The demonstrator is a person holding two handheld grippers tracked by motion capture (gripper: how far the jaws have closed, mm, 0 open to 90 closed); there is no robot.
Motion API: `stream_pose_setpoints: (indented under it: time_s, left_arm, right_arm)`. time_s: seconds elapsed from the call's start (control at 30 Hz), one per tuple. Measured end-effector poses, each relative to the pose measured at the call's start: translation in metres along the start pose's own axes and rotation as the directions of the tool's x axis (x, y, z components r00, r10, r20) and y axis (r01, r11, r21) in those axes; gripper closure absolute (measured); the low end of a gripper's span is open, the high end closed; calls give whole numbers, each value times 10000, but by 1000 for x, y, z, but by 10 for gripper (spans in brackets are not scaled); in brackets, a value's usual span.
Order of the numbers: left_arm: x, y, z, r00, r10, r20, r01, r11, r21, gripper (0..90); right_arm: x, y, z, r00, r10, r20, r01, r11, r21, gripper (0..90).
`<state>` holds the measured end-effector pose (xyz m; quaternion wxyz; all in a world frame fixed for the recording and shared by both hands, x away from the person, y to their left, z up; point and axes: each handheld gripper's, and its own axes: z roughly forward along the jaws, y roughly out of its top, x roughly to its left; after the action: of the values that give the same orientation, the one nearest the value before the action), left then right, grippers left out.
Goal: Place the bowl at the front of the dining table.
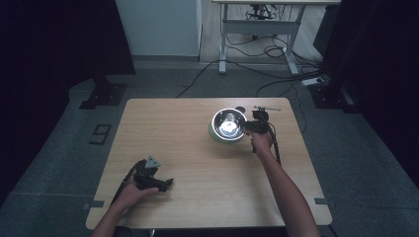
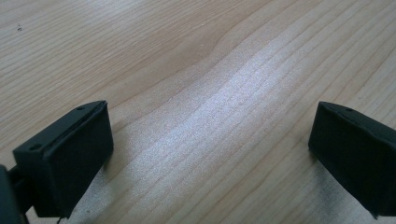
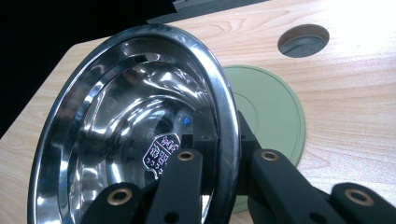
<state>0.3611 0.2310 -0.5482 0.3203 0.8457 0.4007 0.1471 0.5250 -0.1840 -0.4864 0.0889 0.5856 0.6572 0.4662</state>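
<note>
A shiny steel bowl (image 1: 228, 123) stands at the table's far right on a round green mat (image 1: 212, 132). My right gripper (image 1: 248, 127) is shut on the bowl's right rim. In the right gripper view the bowl (image 3: 140, 116) is tipped up on edge, one jaw inside it and one outside, with the rim pinched between them at my right gripper (image 3: 225, 134). The green mat (image 3: 271, 112) lies flat behind it. My left gripper (image 1: 165, 183) rests low at the table's near left. In the left gripper view my left gripper (image 2: 210, 149) stands open over bare wood.
The wooden table (image 1: 197, 163) has a round cable hole (image 3: 303, 40) just beyond the bowl. A thin metal rod (image 1: 267, 107) lies near the far right edge. Cables and a desk frame (image 1: 257, 39) are on the floor behind.
</note>
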Motion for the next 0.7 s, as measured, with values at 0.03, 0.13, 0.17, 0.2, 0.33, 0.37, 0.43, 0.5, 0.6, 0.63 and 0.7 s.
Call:
stream_pose_setpoints:
  time_s: [0.03, 0.13, 0.17, 0.2, 0.33, 0.37, 0.43, 0.5, 0.6, 0.63, 0.7]
  left_arm:
    - [0, 0, 0, 10000, -2, 2, 2, 10000, -1, 0]
    - [0, 0, 0, 10000, -1, 1, 1, 10000, -1, 0]
    - [0, 0, 0, 10000, -2, 0, 2, 10000, -2, 0]
    - [0, 0, 0, 10000, -2, 0, 2, 10000, -1, 0]
    - [0, 0, 0, 10000, -3, 2, 3, 10000, -4, 0]
    - [0, 0, 0, 10000, -1, 1, 1, 10000, -3, 0]
    - [0, 0, 0, 10000, 1, 1, -1, 10000, -3, 0]
    - [0, 0, 0, 10000, 2, 4, -2, 10000, -4, 0]
    - [0, 0, 0, 10000, 2, 3, -2, 10000, -4, 0]
    - [0, 0, 0, 10000, 0, 3, 0, 10000, -2, 0]
    - [0, 0, 0, 10000, 2, 0, -2, 10000, -3, 0]
  right_arm:
    - [-1, 0, 1, 10000, 28, 25, -28, 10000, 8, 858]
    - [-4, -1, 4, 9999, 155, 52, -155, 9999, 23, 858]
    - [-5, -1, 6, 9998, 204, 64, -204, 9998, 39, 858]
    - [-6, -1, 7, 9998, 204, 65, -204, 9998, 16, 858]
    - [-9, -2, 11, 9993, 354, 128, -355, 9993, 66, 858]
    - [-10, -2, 12, 9992, 370, 141, -371, 9993, 71, 858]
    - [-11, -1, 14, 9993, 334, 180, -337, 9992, 191, 858]
    - [-9, 0, 16, 9992, 344, 186, -347, 9993, 162, 858]
    - [-7, 3, 19, 9994, 325, 136, -328, 9993, 154, 858]
    - [-6, 4, 20, 9994, 302, 141, -304, 9994, 155, 858]
    - [-5, 4, 23, 9993, 358, 88, -359, 9993, 73, 858]
